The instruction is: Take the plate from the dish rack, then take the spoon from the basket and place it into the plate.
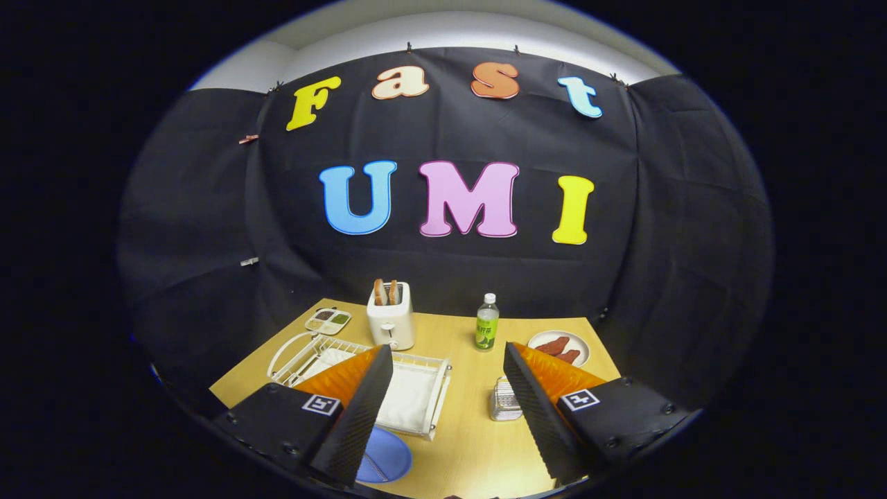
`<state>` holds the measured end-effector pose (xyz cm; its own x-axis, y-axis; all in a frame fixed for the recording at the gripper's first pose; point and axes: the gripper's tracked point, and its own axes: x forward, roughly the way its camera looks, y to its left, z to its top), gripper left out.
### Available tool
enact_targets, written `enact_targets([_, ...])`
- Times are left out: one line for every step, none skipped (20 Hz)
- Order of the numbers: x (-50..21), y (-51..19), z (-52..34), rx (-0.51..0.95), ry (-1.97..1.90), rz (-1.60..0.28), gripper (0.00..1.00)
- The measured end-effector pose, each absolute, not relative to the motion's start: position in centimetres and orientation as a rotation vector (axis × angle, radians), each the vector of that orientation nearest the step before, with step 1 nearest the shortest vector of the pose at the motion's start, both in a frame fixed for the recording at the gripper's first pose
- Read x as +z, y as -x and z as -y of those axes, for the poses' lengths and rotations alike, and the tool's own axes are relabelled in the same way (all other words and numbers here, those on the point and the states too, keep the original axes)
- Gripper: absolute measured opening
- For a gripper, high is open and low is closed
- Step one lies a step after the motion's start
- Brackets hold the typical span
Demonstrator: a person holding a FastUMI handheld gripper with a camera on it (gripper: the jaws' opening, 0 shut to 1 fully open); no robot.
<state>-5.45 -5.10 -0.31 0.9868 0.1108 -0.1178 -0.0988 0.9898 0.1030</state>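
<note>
Farthest left, near the table's (471,443) back corner, we see a small divided tray (328,320), tucked out of the way. Next comes the white wire dish rack (423,402), lying along the left side with a pale mat in it; we cannot make out a plate standing in its slots. Just in front of it, partly behind our left finger, a blue plate (385,457) lies flat on the wood, so we judge the first step done. Behind the rack stands a toaster (391,320) with two slices up.

Our gripper (447,416) hangs above the near edge, its fingers spread wide and holding nothing, ready for a new grasp. Between them the wood is bare, giving open room to move forward. Beyond that gap a green bottle (486,324) stands upright. Just ahead of the right finger sits the small metal basket (505,400); the spoon inside is too small to tell. Furthest right, a white dish (558,347) of food rests near the table's back right edge.
</note>
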Motion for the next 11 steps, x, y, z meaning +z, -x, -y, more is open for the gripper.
enact_targets([-0.3,5.4,5.4,0.094,-0.095,-0.118,0.99])
enact_targets([-0.3,5.3,5.8,0.083,-0.094,-0.114,0.99])
enact_targets([-0.4,5.4,6.1,0.074,-0.096,-0.113,0.99])
enact_targets([-0.4,5.4,6.3,0.066,-0.098,-0.113,0.99])
enact_targets([-0.4,5.4,6.4,0.06,-0.101,-0.113,0.99])
enact_targets([-0.4,5.3,6.6,0.055,-0.105,-0.111,0.99])
enact_targets([-0.5,5.3,6.7,0.052,-0.106,-0.112,0.99])
enact_targets([-0.7,5.2,6.9,0.049,-0.105,-0.113,0.99])
enact_targets([-0.8,5.1,6.9,0.049,-0.103,-0.115,0.99])
enact_targets([-1.0,5.1,7.0,0.047,-0.102,-0.117,0.99])
enact_targets([-1.1,5.1,7.0,0.049,-0.101,-0.122,0.99])
